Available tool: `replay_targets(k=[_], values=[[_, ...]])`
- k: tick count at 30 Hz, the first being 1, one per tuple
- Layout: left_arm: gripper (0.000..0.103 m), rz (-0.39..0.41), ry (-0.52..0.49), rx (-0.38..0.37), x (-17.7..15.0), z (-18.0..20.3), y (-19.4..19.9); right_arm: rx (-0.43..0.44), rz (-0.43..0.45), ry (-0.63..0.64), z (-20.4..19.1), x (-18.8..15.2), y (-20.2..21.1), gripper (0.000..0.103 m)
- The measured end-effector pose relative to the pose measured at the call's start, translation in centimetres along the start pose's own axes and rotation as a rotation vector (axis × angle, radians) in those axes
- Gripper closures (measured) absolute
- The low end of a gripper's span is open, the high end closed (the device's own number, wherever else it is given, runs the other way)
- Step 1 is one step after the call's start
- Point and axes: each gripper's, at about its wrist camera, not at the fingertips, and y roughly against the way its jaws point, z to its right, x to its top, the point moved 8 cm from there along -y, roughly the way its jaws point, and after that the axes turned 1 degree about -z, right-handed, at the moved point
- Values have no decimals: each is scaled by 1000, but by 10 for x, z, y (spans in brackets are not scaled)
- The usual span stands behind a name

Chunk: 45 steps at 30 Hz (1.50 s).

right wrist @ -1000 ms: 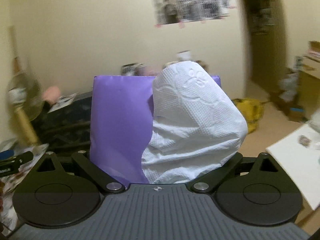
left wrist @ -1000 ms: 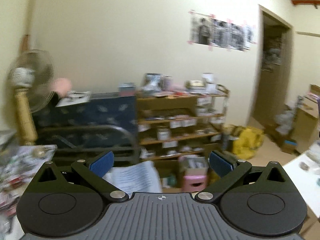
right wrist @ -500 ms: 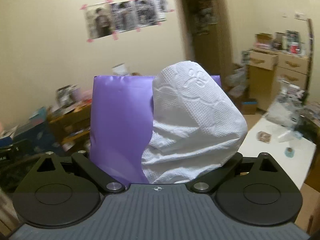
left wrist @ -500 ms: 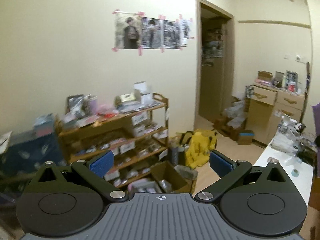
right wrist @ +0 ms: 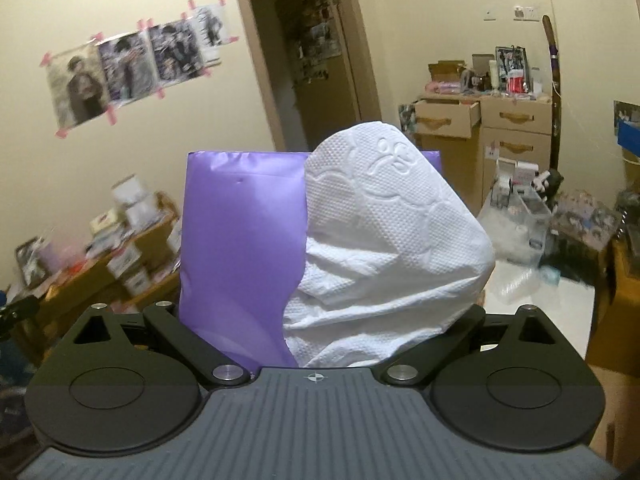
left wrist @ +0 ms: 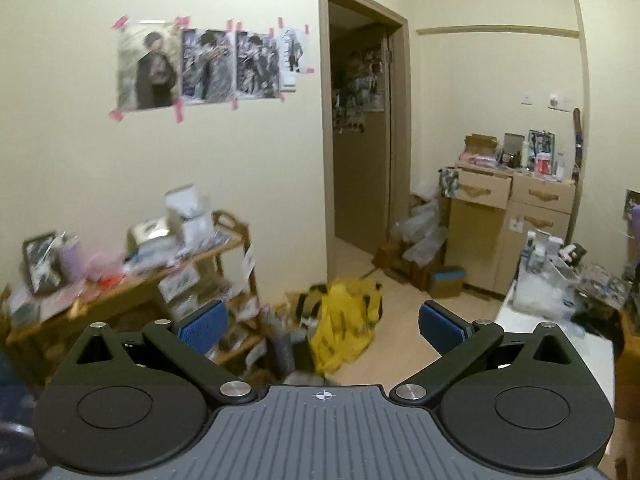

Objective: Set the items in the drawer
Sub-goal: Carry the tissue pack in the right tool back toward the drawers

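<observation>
My right gripper is shut on a purple tissue pack with a white tissue bulging from its right side; the pack hides the fingertips. Behind it, a beige cabinet stands across the room with its upper left drawer pulled out. My left gripper is open with nothing between its blue pads. In the left wrist view the same cabinet with its open drawer stands at the far right wall.
A wooden shelf full of boxes stands at left, a yellow bag lies on the floor, and an open doorway sits in the middle. A white table with clutter is at right. Bags and boxes sit beside the cabinet.
Both views have swung to the right: the fan and dark furniture have left the frame and the doorway, cabinet and white table have come in. The right gripper still holds the tissue pack.
</observation>
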Motion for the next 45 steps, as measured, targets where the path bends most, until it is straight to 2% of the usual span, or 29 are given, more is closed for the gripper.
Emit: replay_targets(k=[3, 7, 13, 16, 21, 24, 27, 29, 33, 36, 39, 45], values=[[0, -2, 22, 1, 35, 26, -48, 20, -11, 1, 19, 42, -39, 5], [0, 26, 43, -4, 70, 56, -92, 50, 4, 58, 29, 92, -86, 5], [0, 30, -8, -51, 99, 82, -155, 73, -6, -7, 46, 131, -157, 5], [0, 40, -4, -67, 114, 86, -199, 80, -19, -15, 50, 145, -196, 5], [0, 54, 7, -82, 142, 80, -282, 59, -15, -3, 47, 187, -276, 5], [0, 90, 24, -111, 170, 70, -338, 48, -3, -6, 43, 214, -325, 5], [0, 56, 28, -155, 201, 59, -390, 42, 7, -46, 35, 252, -377, 5], [0, 60, 22, -187, 223, 53, -425, 42, 13, -69, 29, 275, -409, 5], [0, 60, -3, -191, 254, 52, -488, -6, 51, -78, 26, 311, -457, 5], [0, 39, 6, -230, 266, 61, -529, -22, 43, -110, 36, 326, -488, 5], [0, 18, -33, -273, 273, 81, -569, -66, 57, -117, 54, 341, -512, 5], [0, 24, -103, -325, 303, 128, -658, -128, 82, -171, 112, 380, -578, 5]])
